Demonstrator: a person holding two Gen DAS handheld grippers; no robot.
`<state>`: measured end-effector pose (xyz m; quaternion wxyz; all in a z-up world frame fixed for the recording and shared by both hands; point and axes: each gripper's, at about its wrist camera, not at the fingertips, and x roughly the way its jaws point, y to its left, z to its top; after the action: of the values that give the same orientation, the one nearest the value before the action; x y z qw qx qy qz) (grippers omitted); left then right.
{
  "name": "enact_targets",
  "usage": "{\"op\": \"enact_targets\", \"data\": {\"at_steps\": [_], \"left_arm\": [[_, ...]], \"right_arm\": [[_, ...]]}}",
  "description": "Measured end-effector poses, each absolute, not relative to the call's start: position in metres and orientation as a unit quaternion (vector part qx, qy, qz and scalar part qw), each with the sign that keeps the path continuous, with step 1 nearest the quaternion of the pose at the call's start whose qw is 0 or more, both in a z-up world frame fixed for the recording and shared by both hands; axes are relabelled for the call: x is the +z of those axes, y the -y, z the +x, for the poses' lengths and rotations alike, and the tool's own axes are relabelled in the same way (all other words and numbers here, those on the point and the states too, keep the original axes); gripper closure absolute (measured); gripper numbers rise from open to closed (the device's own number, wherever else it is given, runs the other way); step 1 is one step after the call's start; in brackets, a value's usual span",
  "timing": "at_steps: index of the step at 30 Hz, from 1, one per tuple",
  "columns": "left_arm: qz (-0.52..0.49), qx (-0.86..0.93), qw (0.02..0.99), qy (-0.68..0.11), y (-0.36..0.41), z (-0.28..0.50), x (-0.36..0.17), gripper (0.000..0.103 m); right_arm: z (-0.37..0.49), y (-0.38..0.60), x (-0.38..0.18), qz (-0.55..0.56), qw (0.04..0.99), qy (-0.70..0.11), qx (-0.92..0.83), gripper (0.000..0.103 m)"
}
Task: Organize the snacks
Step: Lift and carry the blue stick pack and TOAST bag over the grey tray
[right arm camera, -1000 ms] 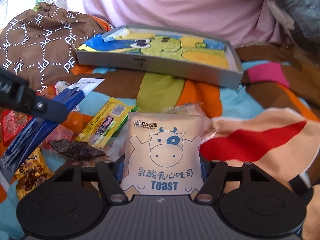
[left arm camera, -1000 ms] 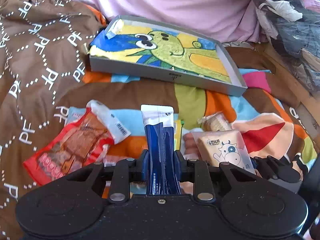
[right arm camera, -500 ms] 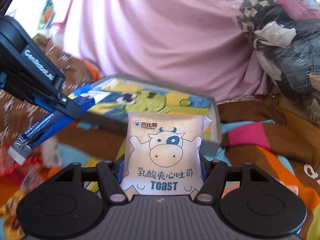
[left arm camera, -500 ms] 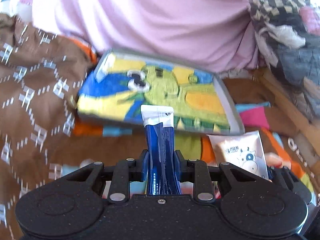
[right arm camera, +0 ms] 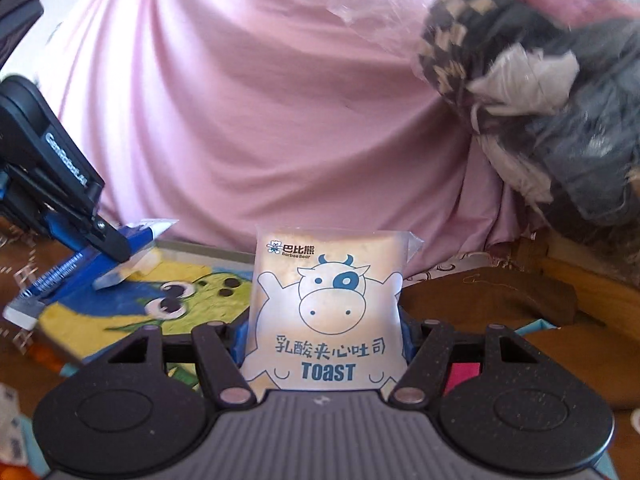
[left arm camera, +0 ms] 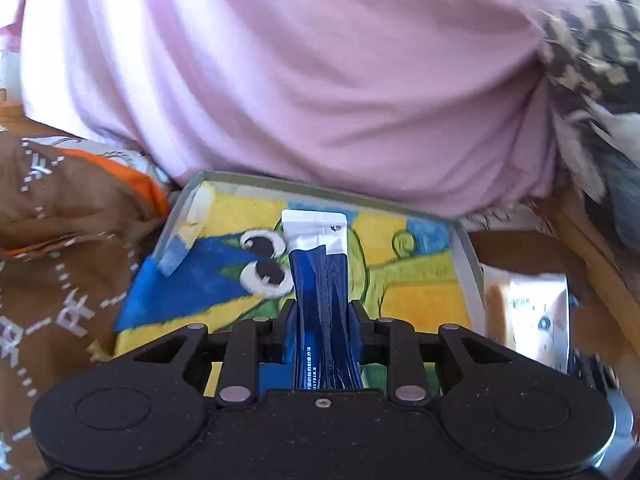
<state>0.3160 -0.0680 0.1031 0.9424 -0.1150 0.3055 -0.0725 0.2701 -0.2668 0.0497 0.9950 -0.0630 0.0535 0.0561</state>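
Filling the far side of both views, a pink cloth hangs behind the tray (left arm camera: 466, 248), the shallow grey-rimmed box with a cartoon picture on its floor, which is the landmark here. The tray lies on brown patterned bedding (left arm camera: 60, 280), and a heap of dark checked fabric (right arm camera: 540, 80) sits to the tray's right.

The toast packet (right arm camera: 326, 312), cow-printed, stands upright in the right hand-held gripper (right arm camera: 326, 344), whose fingers are pinched on its lower sides. It sits at the tray's right edge, seemingly just outside the rim.

The blue stick sachet (left arm camera: 322, 292) is clamped in the left hand-held gripper (left arm camera: 322, 320), its long axis running straight forward from the jaws, its white tip pointing at the tray's far wall. It hangs above the tray's floor, over the picture.

Judging by this, the left hand-held gripper is the nearer one to a drop: the tray lies directly below and ahead, so letting go should land the sachet lengthwise inside. The right one likely needs to shift left first.
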Motion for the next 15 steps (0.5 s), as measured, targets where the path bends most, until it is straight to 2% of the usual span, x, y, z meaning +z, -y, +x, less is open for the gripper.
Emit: {"op": "enact_targets", "data": {"at_steps": [7,15], "left_arm": [[-0.128,-0.049,0.942,-0.308,0.091,0.366,0.09,0.075],[-0.115,-0.03,0.941,-0.318,0.097,0.395,0.062,0.075]], "right_arm": [[0.31,0.283,0.039,-0.025,0.996,-0.068,0.055,0.033],[0.318,0.269,0.027,-0.052,0.994,-0.073,0.063,0.033]]}}
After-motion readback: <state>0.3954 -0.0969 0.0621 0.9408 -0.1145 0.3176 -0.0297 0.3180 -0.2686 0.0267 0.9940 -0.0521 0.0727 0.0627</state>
